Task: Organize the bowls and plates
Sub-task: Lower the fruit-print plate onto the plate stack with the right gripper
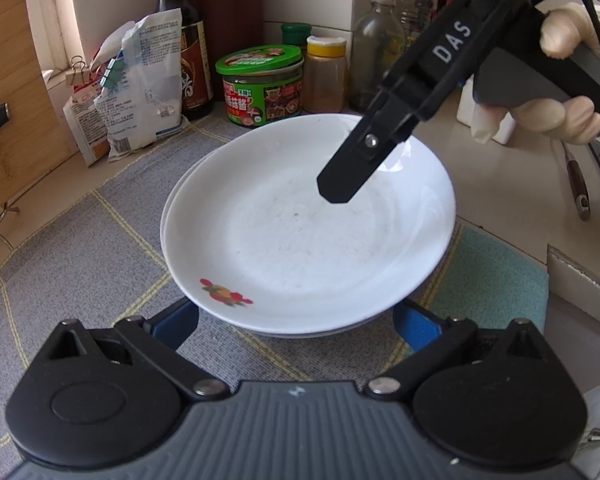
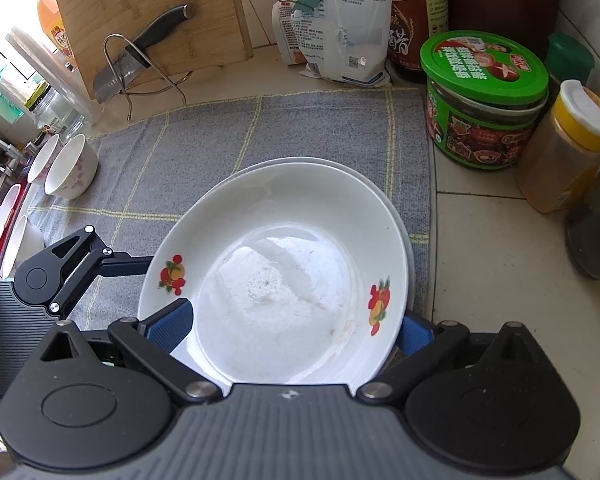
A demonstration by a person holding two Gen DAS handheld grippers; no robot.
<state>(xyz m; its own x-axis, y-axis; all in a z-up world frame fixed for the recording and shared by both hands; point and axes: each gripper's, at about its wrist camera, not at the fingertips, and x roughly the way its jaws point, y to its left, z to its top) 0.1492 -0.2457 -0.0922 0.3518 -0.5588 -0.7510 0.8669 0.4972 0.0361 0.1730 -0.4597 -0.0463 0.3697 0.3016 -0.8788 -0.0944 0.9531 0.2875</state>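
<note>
A white plate with fruit pictures is stacked on another plate on the grey mat, near the mat's right edge. It is flanked by both grippers, the left gripper and right gripper, each held wide open

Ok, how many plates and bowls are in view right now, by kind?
Plates: 2, a top plate stacked on a lower plate
Floral bowls: 2
Total: 4 sure; more dishes at the left edge are too cut off to count.
</note>
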